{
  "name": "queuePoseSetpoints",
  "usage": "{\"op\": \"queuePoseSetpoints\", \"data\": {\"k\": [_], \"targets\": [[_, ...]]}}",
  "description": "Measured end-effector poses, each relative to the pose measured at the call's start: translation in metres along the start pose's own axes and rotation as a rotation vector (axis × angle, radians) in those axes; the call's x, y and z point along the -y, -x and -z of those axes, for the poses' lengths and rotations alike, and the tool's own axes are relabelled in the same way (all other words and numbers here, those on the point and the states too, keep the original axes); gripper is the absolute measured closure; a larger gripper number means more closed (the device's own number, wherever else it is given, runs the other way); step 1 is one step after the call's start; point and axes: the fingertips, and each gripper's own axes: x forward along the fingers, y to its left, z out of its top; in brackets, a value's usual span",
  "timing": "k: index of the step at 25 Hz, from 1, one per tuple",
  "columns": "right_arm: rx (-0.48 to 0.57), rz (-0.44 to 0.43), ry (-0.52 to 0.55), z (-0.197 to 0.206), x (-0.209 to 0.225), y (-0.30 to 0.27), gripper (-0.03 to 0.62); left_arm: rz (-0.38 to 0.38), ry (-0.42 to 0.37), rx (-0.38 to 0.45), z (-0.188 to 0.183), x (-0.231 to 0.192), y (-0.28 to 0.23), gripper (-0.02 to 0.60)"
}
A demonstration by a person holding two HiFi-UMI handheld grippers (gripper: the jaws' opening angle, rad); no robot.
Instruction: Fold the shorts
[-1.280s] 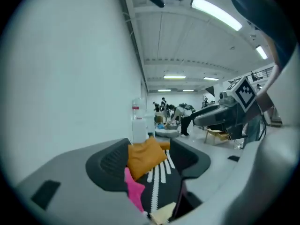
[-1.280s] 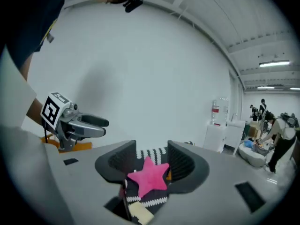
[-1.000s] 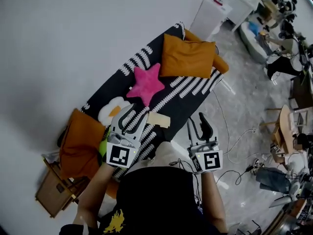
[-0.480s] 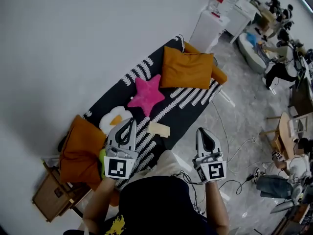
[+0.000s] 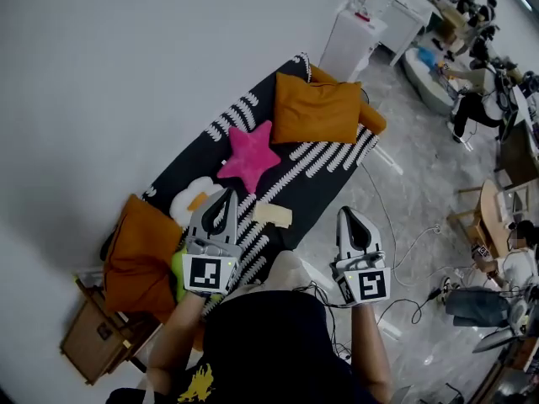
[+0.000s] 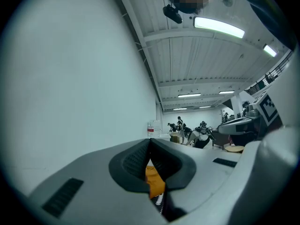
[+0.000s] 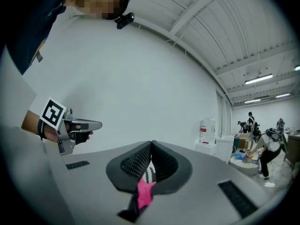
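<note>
**Both claws clenched on nothing; shorts lie on the cover ahead**

You hold your left gripper (image 5: 229,195) and right gripper (image 5: 347,215) level in front of you. Each has its jaws pressed tip to tip, with nothing caught between them.

The shorts (image 5: 272,215) touch neither gripper. They are a small beige folded rectangle on the black-and-white cover (image 5: 328,162). In the head view they sit between your two grippers, nearer the left one. Their long axis runs left to right in that view, dipping slightly at the right, crosswise to the cover's length. You cannot tell which end is the waistband. A pink star cushion (image 5: 249,155) lies just beyond them, and an orange cushion (image 5: 317,108) lies farther along.
</note>
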Motion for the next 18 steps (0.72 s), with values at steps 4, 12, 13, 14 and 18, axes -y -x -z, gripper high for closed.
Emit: {"op": "queuePoseSetpoints", "data": {"k": [4, 12, 13, 14, 18], "targets": [[0.010, 0.026, -0.015, -0.004, 0.006, 0.001, 0.577, 0.046, 0.010, 0.009, -0.011, 0.006, -0.001, 0.569], [0.045, 0.010, -0.013, -0.010, -0.004, -0.009, 0.579, 0.052, -0.002, 0.010, -0.022, -0.008, 0.012, 0.569], [0.043, 0.004, -0.013, -0.011, -0.008, -0.010, 0.577, 0.060, 0.009, 0.016, -0.021, -0.009, 0.016, 0.569], [0.040, -0.004, -0.011, -0.011, -0.011, -0.010, 0.579, 0.066, 0.019, 0.019, -0.021, -0.009, 0.019, 0.569], [0.011, -0.005, -0.011, -0.006, -0.010, -0.007, 0.579, 0.043, -0.021, -0.003, -0.017, -0.012, 0.032, 0.569]]}}
